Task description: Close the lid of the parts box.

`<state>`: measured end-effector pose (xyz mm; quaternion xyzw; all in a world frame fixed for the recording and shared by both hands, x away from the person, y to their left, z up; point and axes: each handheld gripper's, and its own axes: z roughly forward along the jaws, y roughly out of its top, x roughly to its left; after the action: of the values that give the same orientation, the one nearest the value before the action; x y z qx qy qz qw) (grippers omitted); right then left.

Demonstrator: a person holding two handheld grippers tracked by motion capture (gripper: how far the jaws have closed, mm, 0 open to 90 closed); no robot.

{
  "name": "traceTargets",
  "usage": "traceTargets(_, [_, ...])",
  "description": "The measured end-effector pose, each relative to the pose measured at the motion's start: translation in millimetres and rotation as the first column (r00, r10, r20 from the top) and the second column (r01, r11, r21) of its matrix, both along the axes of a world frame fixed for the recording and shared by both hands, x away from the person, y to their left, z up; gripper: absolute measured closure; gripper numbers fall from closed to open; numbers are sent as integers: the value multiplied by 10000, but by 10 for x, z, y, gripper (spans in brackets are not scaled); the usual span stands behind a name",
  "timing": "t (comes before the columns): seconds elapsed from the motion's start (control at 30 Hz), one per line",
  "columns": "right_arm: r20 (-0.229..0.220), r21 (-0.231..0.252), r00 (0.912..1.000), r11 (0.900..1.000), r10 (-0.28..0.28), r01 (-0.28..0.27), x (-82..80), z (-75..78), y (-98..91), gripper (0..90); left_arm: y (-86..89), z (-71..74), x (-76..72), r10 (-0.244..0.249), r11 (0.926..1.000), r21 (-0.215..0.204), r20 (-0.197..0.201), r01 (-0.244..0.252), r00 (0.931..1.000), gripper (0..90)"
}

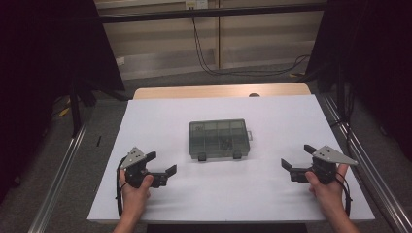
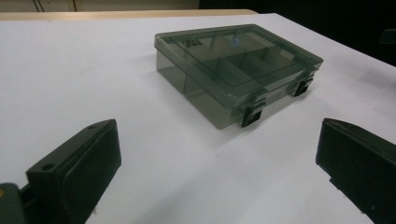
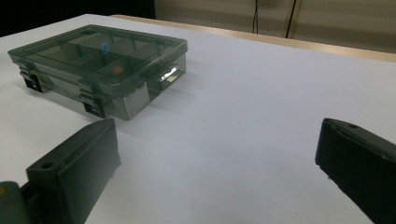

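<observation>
Left tongs low at the lower left of the high view, gripped in a hand rising from the bottom edge, jaws spread wide apart with nothing between them, aimed toward the middle of the frame. Right tongs mirrored at the lower right, held in the other hand, jaws likewise parted and empty, a grey three-cornered plate on top of each. Both close above the white counter, well apart from one another. Centred in the high view, between the two and a little farther up the frame: a smoky translucent compartment box, lid closed, lying flat on the counter, touched by neither tongs. Two dark latches on its lower edge, facing the bottom of the frame; small dark bits inside, too small to identify. In the left gripper view, the box at upper centre-right, dividers visible through the lid, latches on its nearer right side, black jaws at the lower left and lower right corners with bare white counter between. In the right gripper view, the box at upper left, a pale label on its near end wall, jaws again wide at the two bottom corners. Wooden edge strip beyond the white surface at the top of the counter.
</observation>
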<state>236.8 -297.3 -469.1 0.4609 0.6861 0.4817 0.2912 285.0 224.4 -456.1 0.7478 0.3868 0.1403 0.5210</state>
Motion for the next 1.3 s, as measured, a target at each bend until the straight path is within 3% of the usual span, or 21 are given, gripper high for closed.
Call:
traceTargets(0.63, [-142, -139, 9978, 9978, -646, 644, -199, -26, -353, 0, 284, -15, -107, 486, 9988, 116, -7, -485, 9988, 0])
traceTargets(0.97, [-150, -162, 9953, 9953, -957, 954, -301, -17, -461, 0, 311, -29, -115, 525, 9986, 54, -25, -525, 9986, 0])
traceTargets(1.3, [-92, -28, 9929, 9930, -1183, 1182, -302, -68, -500, 0, 322, -98, -112, 735, 9973, 80, -82, -734, 9973, 3])
